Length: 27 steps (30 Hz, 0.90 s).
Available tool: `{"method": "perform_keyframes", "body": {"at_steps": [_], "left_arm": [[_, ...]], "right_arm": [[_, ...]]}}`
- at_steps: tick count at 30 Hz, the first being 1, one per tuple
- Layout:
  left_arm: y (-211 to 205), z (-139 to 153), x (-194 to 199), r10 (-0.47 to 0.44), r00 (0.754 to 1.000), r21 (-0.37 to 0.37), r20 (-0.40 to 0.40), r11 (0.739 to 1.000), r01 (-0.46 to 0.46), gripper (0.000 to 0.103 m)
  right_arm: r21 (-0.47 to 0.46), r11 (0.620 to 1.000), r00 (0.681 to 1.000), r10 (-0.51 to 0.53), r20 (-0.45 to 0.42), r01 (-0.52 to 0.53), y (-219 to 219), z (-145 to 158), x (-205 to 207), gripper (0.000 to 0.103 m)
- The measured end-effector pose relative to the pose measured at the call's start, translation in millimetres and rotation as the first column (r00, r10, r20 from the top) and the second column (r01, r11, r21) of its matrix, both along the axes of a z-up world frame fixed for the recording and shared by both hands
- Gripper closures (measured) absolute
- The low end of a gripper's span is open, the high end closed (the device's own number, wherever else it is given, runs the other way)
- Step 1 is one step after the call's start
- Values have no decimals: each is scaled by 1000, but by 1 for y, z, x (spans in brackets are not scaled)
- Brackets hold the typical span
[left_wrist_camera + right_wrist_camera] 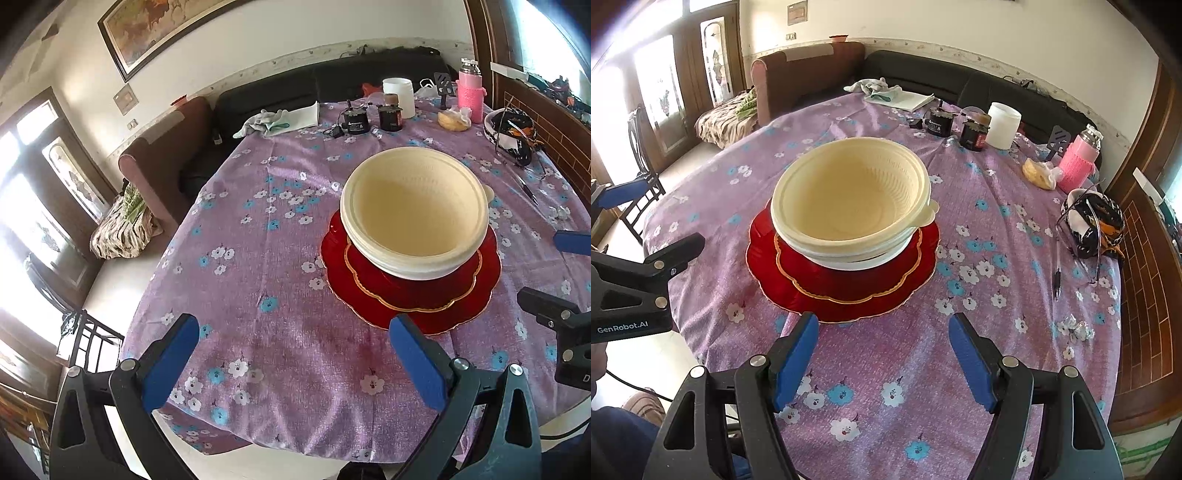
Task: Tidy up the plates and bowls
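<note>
Stack assembled at mid-surface; both claws spread and empty, short of it.

The cream bowls (849,206) sit nested on two red plates (846,284), smaller on larger, on the purple-clothed surface (905,387). The right claw (882,362) stands spread with nothing between its pads; the stack lies straight ahead of it, the near plate rim just beyond the left fingertip. The left claw (295,365) is likewise spread and empty; the stack lies ahead and to its right. Judged: the right claw is better aligned; the round stack offers no preferred axis.
</note>
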<state>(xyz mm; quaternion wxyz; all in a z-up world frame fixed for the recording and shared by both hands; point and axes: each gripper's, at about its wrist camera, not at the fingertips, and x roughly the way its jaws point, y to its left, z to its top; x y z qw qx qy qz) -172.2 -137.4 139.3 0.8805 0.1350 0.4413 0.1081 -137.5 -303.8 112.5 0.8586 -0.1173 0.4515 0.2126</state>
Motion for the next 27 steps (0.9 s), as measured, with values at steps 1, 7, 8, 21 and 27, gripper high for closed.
{"method": "perform_keyframes", "body": {"at_steps": [1, 7, 8, 21, 27], "left_arm": [[0, 0, 0, 1, 1000, -2, -1, 1000, -1, 0], [1, -1, 0, 1, 1000, -2, -2, 1000, -1, 0], [1, -1, 1, 0, 1000, -2, -2, 1000, 0, 0], [2, -4, 2, 3, 1000, -7, -13, 1000, -3, 0], [2, -5, 2, 4, 1000, -8, -15, 1000, -5, 0]], "right_arm": [[0, 1000, 1000, -1, -1, 1, 0, 0, 0, 26], [2, 1000, 1000, -7, -5, 8, -1, -1, -1, 26], [3, 1000, 1000, -9, -7, 9, -2, -1, -1, 26], [12, 1000, 1000, -15, -20, 15, -3, -4, -2, 26], [14, 1000, 1000, -16, -21, 16, -3, -4, -1, 26]]}}
